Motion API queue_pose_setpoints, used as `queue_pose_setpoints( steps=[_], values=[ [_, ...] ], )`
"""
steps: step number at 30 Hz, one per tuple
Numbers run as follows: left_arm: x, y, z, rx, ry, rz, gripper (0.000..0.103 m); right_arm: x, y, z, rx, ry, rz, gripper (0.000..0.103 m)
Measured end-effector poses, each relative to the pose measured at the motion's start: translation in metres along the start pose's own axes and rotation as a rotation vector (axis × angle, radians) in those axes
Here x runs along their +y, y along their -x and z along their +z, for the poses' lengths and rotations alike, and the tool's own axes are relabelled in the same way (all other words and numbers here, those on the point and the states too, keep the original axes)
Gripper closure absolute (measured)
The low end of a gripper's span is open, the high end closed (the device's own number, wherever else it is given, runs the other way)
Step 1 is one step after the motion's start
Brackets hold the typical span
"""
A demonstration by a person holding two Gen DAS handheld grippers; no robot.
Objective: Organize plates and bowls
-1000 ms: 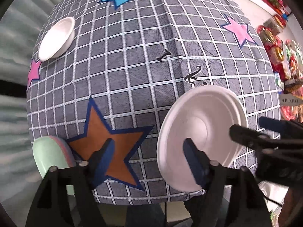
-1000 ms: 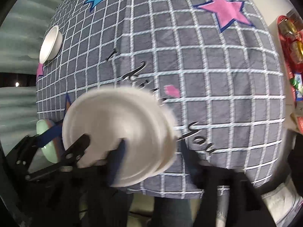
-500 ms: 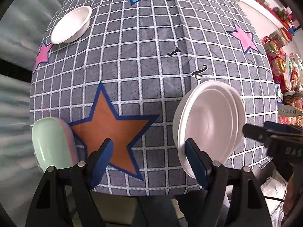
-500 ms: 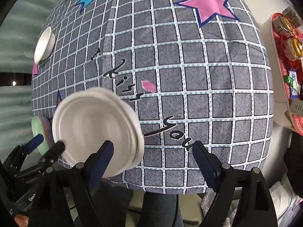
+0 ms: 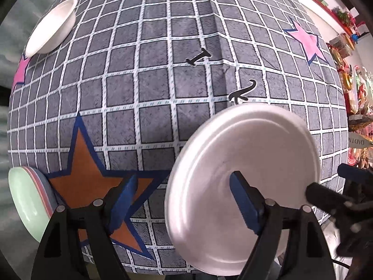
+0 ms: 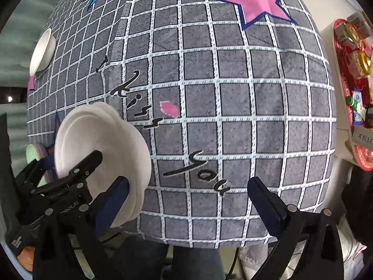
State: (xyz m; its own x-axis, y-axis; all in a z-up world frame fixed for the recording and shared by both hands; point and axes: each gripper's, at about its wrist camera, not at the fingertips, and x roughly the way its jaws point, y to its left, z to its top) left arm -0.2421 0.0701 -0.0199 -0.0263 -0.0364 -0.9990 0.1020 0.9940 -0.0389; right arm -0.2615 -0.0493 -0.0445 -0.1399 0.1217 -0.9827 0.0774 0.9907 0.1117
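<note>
opening both tongs, left tongs [image 5: 181, 196] straddling white plates [image 5: 244, 154] rim.

Both views are evenly and brightly lit by diffuse light; shadows are faint. Strong fisheye distortion bulges the checked tablecloth [image 5: 149, 74] and bends its grid lines toward the black rim. A soft sheen marks the white plates [image 5: 242, 154]. The shelf clutter at three o'clock is overexposed and smeared. Slight motion blur softens the plate edges in the right wrist view.
</note>
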Motion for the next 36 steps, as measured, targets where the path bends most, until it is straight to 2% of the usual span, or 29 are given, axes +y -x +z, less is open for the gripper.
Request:
queue_pose_setpoints(
  steps=[5, 7, 9, 13, 17, 18, 20, 23, 31, 34, 35, 36],
  values=[
    [0.001, 0.044, 0.001, -0.102, -0.023, -0.044, 0.019, 0.001, 0.013, 0.01, -0.028, -0.018, 0.023, 0.001],
    [0.004, 0.05, -0.001, -0.113, -0.031, -0.037, 0.019, 0.002, 0.016, 0.014, -0.03, -0.006, 0.021, 0.001],
    [0.005, 0.045, 0.001, -0.096, -0.047, -0.016, 0.019, 0.005, 0.017, 0.019, -0.028, 0.003, 0.009, 0.001],
    [0.003, 0.01, -0.003, -0.027, -0.04, 0.019, 0.019, 0.01, 0.006, 0.019, -0.009, 0.018, -0.015, 0.001],
    [-0.004, -0.027, -0.003, 0.043, -0.043, 0.018, 0.017, 0.01, -0.015, 0.02, 0.007, 0.062, -0.123, 0.001],
    [-0.005, -0.027, -0.002, 0.033, -0.037, -0.002, 0.016, 0.01, -0.017, 0.02, -0.001, 0.069, -0.149, 0.001],
    [-0.008, -0.023, 0.003, 0.039, -0.036, 0.021, 0.017, 0.008, -0.014, 0.021, -0.013, 0.06, -0.151, 0.001],
    [-0.014, 0.0, 0.009, -0.016, -0.053, -0.002, 0.017, 0.0, 0.003, 0.025, -0.053, 0.028, -0.075, 0.001],
    [-0.006, 0.071, 0.023, -0.082, -0.067, -0.015, 0.016, -0.007, 0.051, 0.045, -0.114, 0.004, -0.026, 0.001],
    [0.018, 0.094, 0.039, -0.133, -0.053, 0.02, 0.016, -0.002, 0.064, 0.055, -0.13, 0.002, -0.013, 0.001],
    [0.037, 0.101, 0.031, -0.152, -0.041, 0.025, 0.016, 0.004, 0.068, 0.055, -0.14, 0.003, -0.004, 0.001],
    [0.047, 0.109, 0.038, -0.173, -0.025, 0.031, 0.016, 0.007, 0.072, 0.059, -0.148, 0.007, 0.005, 0.001]
  ],
)
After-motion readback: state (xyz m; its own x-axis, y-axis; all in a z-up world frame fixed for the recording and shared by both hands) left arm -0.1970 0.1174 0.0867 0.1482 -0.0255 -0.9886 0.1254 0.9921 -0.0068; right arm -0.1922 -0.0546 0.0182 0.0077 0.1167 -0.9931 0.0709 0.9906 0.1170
